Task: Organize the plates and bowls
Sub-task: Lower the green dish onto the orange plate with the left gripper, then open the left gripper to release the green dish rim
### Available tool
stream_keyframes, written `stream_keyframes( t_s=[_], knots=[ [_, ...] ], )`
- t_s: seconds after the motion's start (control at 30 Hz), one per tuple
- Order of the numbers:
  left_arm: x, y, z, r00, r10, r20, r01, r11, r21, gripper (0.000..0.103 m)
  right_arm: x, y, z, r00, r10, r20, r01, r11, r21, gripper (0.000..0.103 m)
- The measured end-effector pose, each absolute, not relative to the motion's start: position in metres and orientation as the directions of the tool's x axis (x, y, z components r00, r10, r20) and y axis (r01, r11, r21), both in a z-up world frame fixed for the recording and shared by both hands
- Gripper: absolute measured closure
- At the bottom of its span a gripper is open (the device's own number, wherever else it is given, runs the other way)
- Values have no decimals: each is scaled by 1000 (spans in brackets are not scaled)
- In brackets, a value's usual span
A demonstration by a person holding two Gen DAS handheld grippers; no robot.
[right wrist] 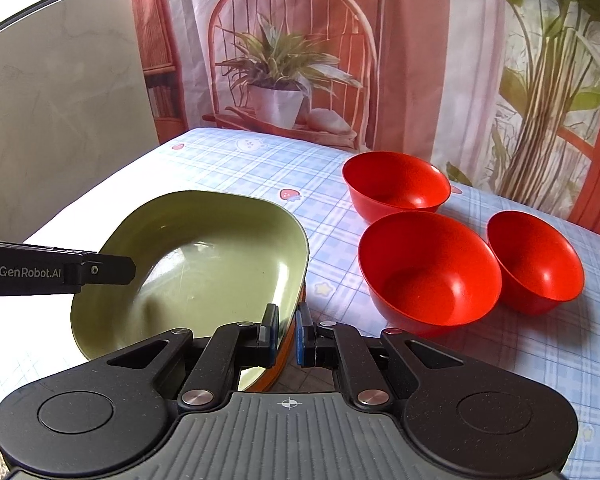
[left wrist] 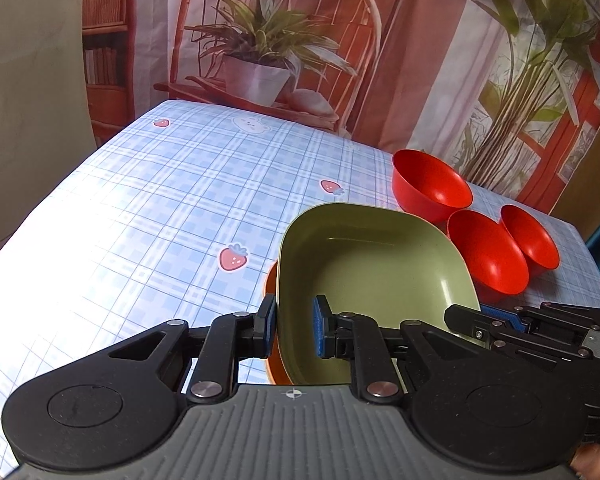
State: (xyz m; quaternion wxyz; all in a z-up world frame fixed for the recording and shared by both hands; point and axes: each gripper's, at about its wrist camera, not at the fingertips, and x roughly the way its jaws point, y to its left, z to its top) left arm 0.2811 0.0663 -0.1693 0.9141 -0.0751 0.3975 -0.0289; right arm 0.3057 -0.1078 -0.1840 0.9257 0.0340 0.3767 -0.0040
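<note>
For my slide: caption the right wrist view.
Both grippers, right and left, at the green plate's rim beside three red bowls.

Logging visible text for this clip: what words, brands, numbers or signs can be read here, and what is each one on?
"GenRobot.AI": white letters on the black side of the left claw, in the right wrist view.
Books on the printed backdrop: any spine text is too blurred to read.
Green plate, red bowls and checked tablecloth: no words, only strawberry and cartoon pictures on the cloth.
</note>
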Motion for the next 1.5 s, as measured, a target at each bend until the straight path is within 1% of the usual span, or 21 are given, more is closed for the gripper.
stream_keyframes(
  t_s=[0.23,0.43,0.6,0.9,1.0,1.07,1.1,1.13,1.17,1.2,1.23,1.27,1.3,1.33,1.37,1.4,1.43,1.47,1.5],
  knots=[
    [282,62,-175,678,-87,-730,9,994,-111,84,308,-102,-188,714,-4,-700,21,1000,15,95],
    [283,64,-178,666,-82,-742,8,995,-102,84,309,-97,-193,710,-20,-704,5,1000,-23,94],
    [283,63,-178,662,-79,-745,12,995,-94,84,309,-92,-195,711,-32,-703,-10,998,-55,90],
    [283,62,-178,664,-67,-745,9,997,-81,74,306,-89,-197,716,-43,-696,-21,996,-83,87],
    [283,62,-178,667,-59,-742,9,997,-72,67,306,-88,-197,718,-47,-695,-22,996,-90,87],
    [282,62,-177,669,-49,-741,1,998,-65,59,304,-88,-197,719,-50,-693,-20,995,-93,86],
    [282,62,-177,671,-45,-740,-3,998,-63,56,304,-88,-196,721,-51,-691,-18,996,-93,84],
    [281,63,-175,675,-42,-737,-9,998,-65,49,303,-89,-195,724,-51,-688,-17,996,-91,82],
    [280,64,-173,680,-41,-732,-14,998,-68,42,302,-90,-193,728,-49,-684,-14,996,-86,76],
    [279,65,-170,688,-39,-724,-20,997,-73,39,300,-92,-190,735,-43,-677,-12,997,-76,68],
    [279,65,-167,695,-36,-718,-26,997,-76,32,299,-94,-187,743,-34,-668,-9,998,-60,64],
    [278,64,-163,703,-32,-710,-31,997,-75,23,297,-97,-183,748,-25,-664,-6,999,-45,53],
    [278,63,-159,713,-24,-701,-34,997,-69,19,295,-101,-179,751,-12,-660,-5,1000,-24,41],
    [279,61,-154,724,-15,-690,-35,998,-59,9,293,-106,-175,756,-2,-655,-6,1000,-10,38],
    [279,59,-150,735,-11,-677,-33,998,-52,5,292,-111,-171,760,-1,-650,-3,1000,-4,31],
    [279,57,-146,745,-13,-667,-29,998,-52,4,290,-117,-166,761,-1,-648,1,1000,0,22],
    [280,55,-142,750,-28,-660,-16,998,-61,4,289,-123,-162,761,3,-649,5,1000,10,15],
    [283,53,-138,748,-48,-662,-2,997,-76,2,287,-131,-157,763,8,-647,11,1000,25,7],
    [286,51,-135,743,-72,-666,12,995,-95,1,285,-138,-152,768,10,-640,18,999,37,4]
  ],
)
